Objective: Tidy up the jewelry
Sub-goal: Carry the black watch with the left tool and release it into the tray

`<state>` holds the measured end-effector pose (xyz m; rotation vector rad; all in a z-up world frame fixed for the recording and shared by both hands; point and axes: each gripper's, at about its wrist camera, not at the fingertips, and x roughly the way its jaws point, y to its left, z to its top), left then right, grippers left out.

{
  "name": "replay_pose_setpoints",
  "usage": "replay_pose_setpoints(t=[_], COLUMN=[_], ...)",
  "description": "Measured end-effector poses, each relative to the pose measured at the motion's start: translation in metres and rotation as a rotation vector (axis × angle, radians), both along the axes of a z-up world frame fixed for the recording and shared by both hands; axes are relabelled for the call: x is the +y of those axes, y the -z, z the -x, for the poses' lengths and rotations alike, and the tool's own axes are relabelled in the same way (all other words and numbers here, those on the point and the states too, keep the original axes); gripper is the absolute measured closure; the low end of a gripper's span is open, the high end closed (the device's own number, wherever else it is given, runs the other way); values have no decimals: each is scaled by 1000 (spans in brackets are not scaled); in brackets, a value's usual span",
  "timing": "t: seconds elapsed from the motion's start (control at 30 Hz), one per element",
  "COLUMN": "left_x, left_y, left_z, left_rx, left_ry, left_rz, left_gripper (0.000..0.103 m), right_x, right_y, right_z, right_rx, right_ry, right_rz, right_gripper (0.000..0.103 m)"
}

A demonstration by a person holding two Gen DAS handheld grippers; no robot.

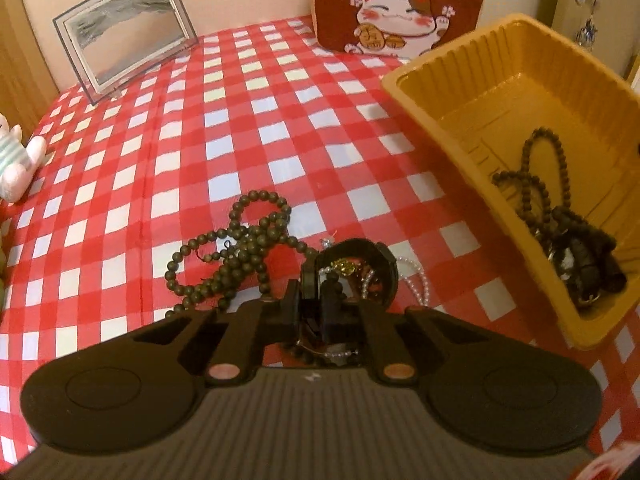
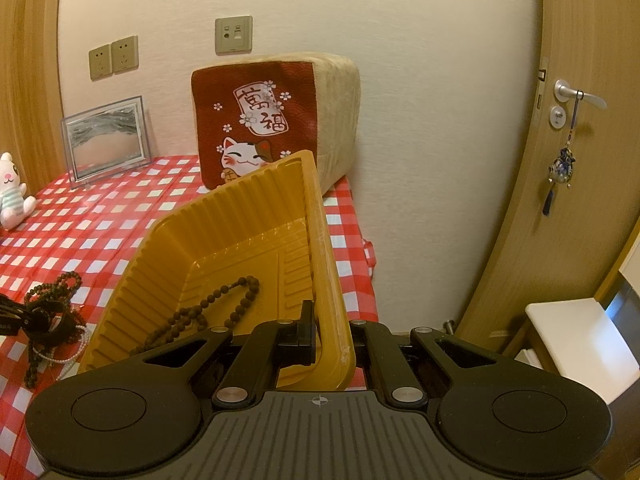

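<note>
My left gripper (image 1: pixel 316 294) points down into a jewelry pile on the red checked cloth, its jaws nearly together on the left wall of a black bangle (image 1: pixel 376 256). Inside the bangle lie gold and clear beads. A green-brown bead necklace (image 1: pixel 240 248) sprawls just left of it, and a pearl strand (image 1: pixel 420 286) lies to its right. My right gripper (image 2: pixel 328 336) is shut on the near rim of a yellow plastic tray (image 2: pixel 224 240) and holds it tilted. Dark bead strands (image 2: pixel 224 300) lie in the tray (image 1: pixel 520 80), bunched with other dark pieces at its low end (image 1: pixel 580 256).
A sand-picture frame (image 1: pixel 124 52) and a lucky-cat cushion (image 1: pixel 400 8) stand against the back wall. A plush toy (image 1: pixel 16 160) sits at the left edge. The table ends at the right (image 2: pixel 366 256), beside a door (image 2: pixel 580 96) and a white stool (image 2: pixel 580 344).
</note>
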<state>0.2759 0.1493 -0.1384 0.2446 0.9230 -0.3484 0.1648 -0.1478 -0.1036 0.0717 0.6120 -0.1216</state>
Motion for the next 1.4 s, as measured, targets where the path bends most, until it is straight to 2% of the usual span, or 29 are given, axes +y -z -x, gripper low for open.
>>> replay_pose_setpoints(t=[0.4,0.67,1.0,1.27,1.4], left_x=[4,-25,-89,-110,-108], left_y=[-35,-52,-44,-22,-22], left_z=[13,15,6,-4,-6], left_rx=[-6,-22,14,96,123], left_ry=[-25,25,82,21,-17], left_rz=[120,200,257,275,316], left_gripper=[95,95,95,95,89], right_x=[2,4,8,9,9], right_y=[-1,-2,-3,-3,-2], right_z=[1,1,-2,-4,-5], right_rx=[-6,-8,-12,-13,-9], right_ry=[-9,-12,-29,-32,-29], right_rz=[5,6,16,18,17], right_gripper=[98,98,98,98,98])
